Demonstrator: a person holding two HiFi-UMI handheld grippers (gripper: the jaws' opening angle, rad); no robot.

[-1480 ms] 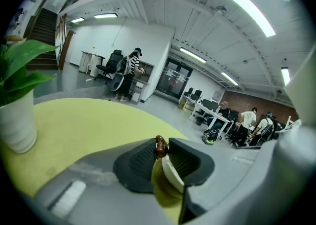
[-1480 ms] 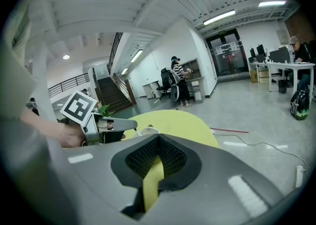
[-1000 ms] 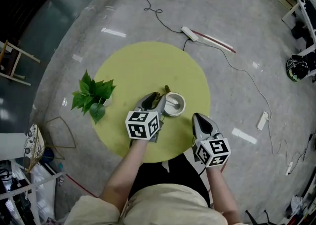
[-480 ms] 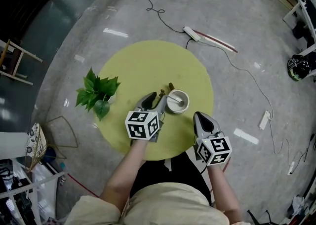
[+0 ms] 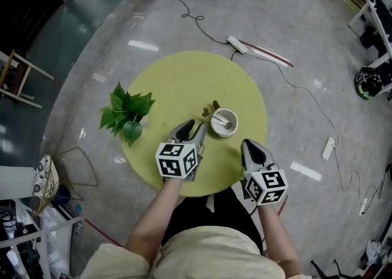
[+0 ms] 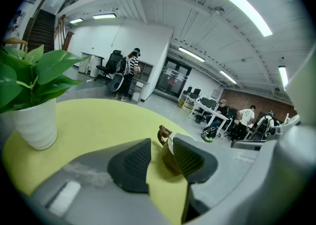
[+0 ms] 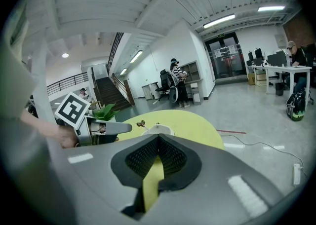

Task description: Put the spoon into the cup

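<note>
1. The spoon (image 5: 224,120) already lies in the cup (image 5: 213,126), its handle resting across the white bowl. The cup stands on the yellow table (image 5: 177,79), toward the near right. By my reading, the task's main step is done.
2. The left gripper (image 5: 191,131) sits just left of the cup, not touching it. Its jaws are spread with only table showing between them, so it holds nothing.
3. The right gripper (image 5: 250,147) hangs at the table's near edge, well clear of the cup. Its jaws are pressed together at the tips and are empty.
4. What looks left is only drawing both grippers away.
5. Compared with a second ago, the spoon was in the cup then too. The left gripper's jaws were right against the cup's side, and a small gap now shows. The right gripper has hardly shifted.
</note>
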